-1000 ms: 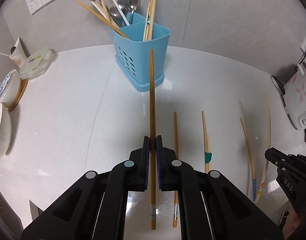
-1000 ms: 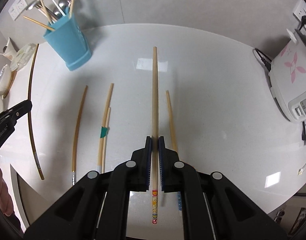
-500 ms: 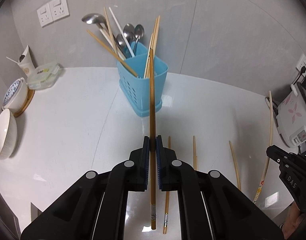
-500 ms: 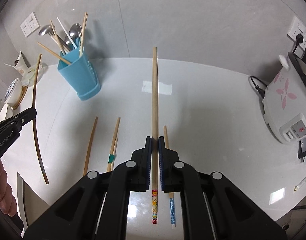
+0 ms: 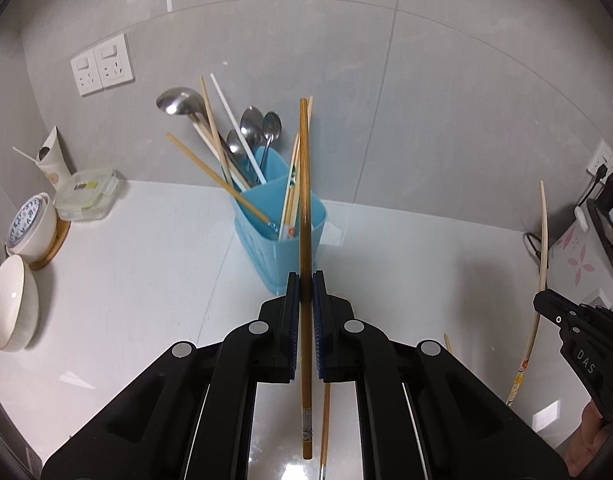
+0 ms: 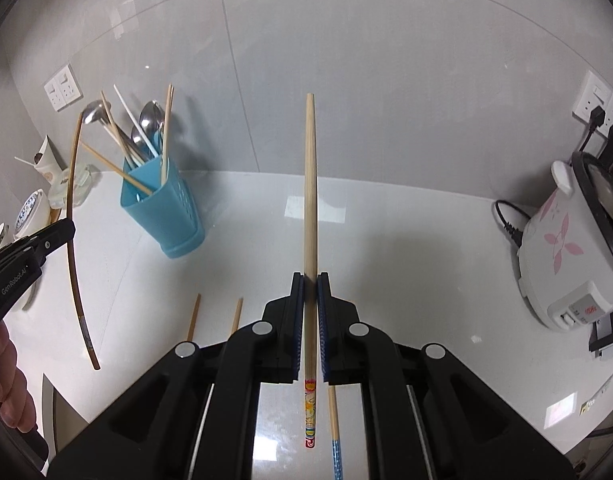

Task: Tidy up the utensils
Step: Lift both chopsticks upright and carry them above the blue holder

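Observation:
My left gripper (image 5: pixel 305 280) is shut on a dark brown chopstick (image 5: pixel 304 200), held lengthwise in the air; its tip lines up with the blue utensil holder (image 5: pixel 280 240) straight ahead. That holder stands at the back of the white counter (image 5: pixel 146 280) with spoons, a ladle and chopsticks in it. My right gripper (image 6: pixel 311 280) is shut on a pale chopstick (image 6: pixel 310 184) with a coloured printed end, also lifted off the counter. From the right wrist view the holder (image 6: pixel 166 208) stands far left, with the left gripper (image 6: pixel 68 228) and its brown chopstick (image 6: pixel 72 240) beside it.
Loose chopsticks (image 6: pixel 193 318) lie on the counter below the grippers. White bowls (image 5: pixel 12 308), a lidded box (image 5: pixel 86 196) and a paper cup (image 5: pixel 50 160) stand at the left. A rice cooker (image 6: pixel 562 248) with its cord sits at the right. Wall sockets (image 5: pixel 102 64) hang behind.
Both grippers have risen with their chopsticks and tilted more towards level, so the wall fills more of each view. The loose chopsticks on the counter have slid down towards the bottom of the frames.

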Tool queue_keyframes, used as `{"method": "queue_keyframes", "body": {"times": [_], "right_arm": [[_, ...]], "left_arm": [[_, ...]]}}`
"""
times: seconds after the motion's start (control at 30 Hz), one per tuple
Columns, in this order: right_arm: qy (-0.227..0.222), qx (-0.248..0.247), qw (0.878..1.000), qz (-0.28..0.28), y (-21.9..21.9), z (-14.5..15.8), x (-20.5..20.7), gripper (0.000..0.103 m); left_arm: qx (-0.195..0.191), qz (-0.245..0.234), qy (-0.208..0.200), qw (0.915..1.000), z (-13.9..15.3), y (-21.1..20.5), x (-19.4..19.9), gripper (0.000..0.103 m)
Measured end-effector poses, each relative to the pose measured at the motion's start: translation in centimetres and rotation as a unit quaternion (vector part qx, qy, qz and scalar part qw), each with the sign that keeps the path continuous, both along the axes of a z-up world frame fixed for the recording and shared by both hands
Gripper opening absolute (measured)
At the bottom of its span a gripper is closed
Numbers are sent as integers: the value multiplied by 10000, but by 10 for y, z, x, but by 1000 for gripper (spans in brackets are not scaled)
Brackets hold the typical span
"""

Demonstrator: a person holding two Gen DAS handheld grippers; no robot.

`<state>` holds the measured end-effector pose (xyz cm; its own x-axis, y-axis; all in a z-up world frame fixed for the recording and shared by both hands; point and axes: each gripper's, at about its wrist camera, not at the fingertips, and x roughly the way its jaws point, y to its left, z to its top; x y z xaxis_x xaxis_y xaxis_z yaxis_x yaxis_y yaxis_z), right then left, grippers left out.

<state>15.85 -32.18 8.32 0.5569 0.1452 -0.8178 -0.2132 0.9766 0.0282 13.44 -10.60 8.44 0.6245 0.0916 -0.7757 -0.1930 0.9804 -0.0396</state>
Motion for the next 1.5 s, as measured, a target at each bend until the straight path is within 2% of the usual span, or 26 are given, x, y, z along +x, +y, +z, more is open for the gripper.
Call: {"method": "queue_keyframes", "body": {"times": [0.7,0.93,1.17,1.5], "right_arm": [[-489,81,9986,181,22,38,57,6],[-613,142,9978,218,31,46,71,6],[-709,188,9968,305,46,51,83,6],[-686,166,9965,453,69,46,95,6]], "left_arm": [[25,47,-631,9980,48,22,61,6],[38,33,-765,9971,51,28,76,6],[7,8,-1094,9940,52,37,87,6],[122,0,-1507,9885,36,47,109,6]]}}
